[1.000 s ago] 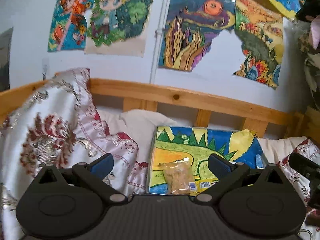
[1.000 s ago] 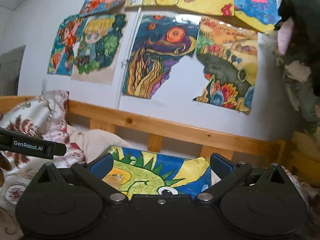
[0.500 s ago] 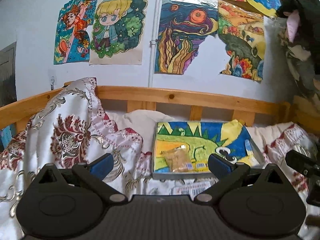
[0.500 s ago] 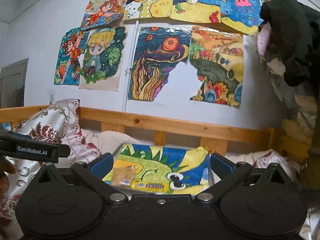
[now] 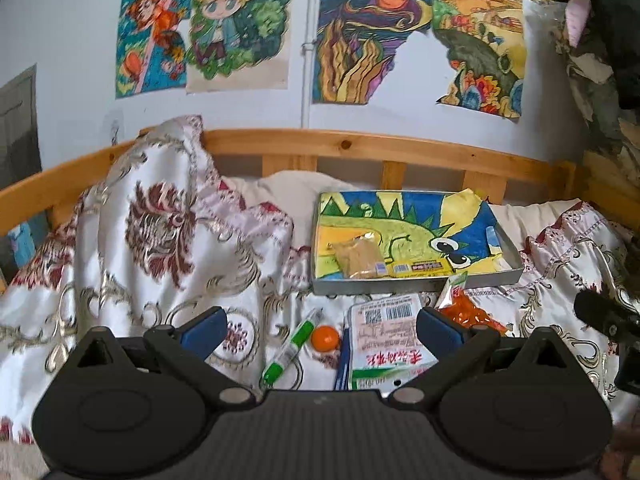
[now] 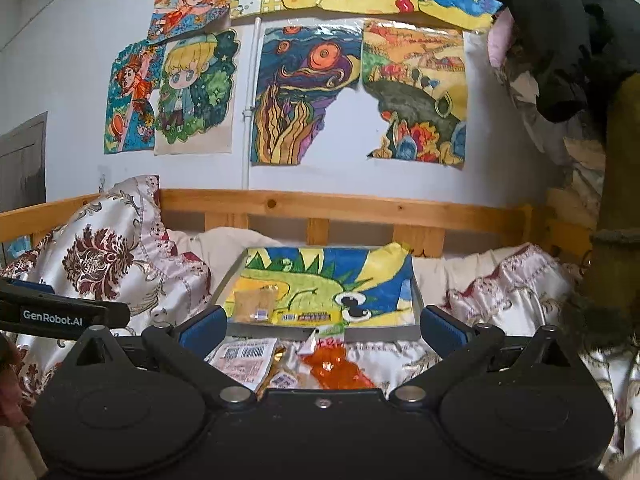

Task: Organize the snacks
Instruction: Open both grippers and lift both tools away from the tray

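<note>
Both the left tongs (image 5: 320, 326) and right tongs (image 6: 322, 326) hang wide open and empty above the bed (image 5: 120, 280). A green stick packet (image 5: 290, 350) lies below the tray (image 5: 416, 282), its long axis slanting up-right, beside a small orange ball (image 5: 325, 339) and a white packet (image 5: 386, 336).

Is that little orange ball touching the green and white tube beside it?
Apart. In the left wrist view a strip of patterned bedspread shows between the orange ball and the green and white tube.
</note>
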`<act>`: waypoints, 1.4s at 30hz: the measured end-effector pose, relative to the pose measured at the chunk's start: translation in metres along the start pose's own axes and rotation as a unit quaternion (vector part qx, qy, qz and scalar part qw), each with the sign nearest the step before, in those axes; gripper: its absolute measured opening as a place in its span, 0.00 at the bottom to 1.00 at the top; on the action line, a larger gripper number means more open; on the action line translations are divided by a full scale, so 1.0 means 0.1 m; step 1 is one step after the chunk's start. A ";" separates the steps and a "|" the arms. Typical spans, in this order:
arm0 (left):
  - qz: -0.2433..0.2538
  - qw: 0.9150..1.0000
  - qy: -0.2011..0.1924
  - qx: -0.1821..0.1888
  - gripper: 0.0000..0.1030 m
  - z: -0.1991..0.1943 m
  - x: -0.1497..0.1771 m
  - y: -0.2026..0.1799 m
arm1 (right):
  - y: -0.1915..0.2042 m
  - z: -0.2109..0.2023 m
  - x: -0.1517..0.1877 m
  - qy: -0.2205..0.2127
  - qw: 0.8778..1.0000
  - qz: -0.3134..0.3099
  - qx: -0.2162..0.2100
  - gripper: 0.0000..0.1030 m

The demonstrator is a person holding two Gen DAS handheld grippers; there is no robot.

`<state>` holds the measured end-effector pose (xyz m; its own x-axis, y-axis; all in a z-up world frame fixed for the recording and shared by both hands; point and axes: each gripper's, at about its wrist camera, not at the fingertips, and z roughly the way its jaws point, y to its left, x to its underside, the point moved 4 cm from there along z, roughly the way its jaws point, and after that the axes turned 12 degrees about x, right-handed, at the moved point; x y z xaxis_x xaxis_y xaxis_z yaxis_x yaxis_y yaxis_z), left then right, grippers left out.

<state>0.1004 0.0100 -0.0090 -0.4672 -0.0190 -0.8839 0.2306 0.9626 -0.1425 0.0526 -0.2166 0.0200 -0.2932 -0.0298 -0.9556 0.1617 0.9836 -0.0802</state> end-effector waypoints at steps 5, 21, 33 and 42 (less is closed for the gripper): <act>-0.033 0.999 0.025 0.021 1.00 -0.01 0.05 0.06 | 0.04 -0.03 0.13 0.035 0.999 0.007 0.000 0.99; -0.018 0.996 0.091 -0.017 1.00 0.11 0.18 0.07 | 0.16 0.13 0.48 0.141 0.990 0.000 -0.003 0.99; -0.023 0.989 0.147 -0.008 1.00 0.31 0.20 0.08 | 0.18 0.24 0.52 0.169 0.986 -0.011 0.002 0.99; -0.049 0.982 0.177 0.040 1.00 0.51 0.17 0.15 | 0.20 0.35 0.52 0.195 0.981 -0.011 -0.011 0.99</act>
<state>0.1397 0.0108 -0.0488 -0.7545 -0.0014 -0.6563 0.2292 0.9365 -0.2655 0.0733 -0.2046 -0.0413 -0.6350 0.0149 -0.7724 0.1318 0.9872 -0.0893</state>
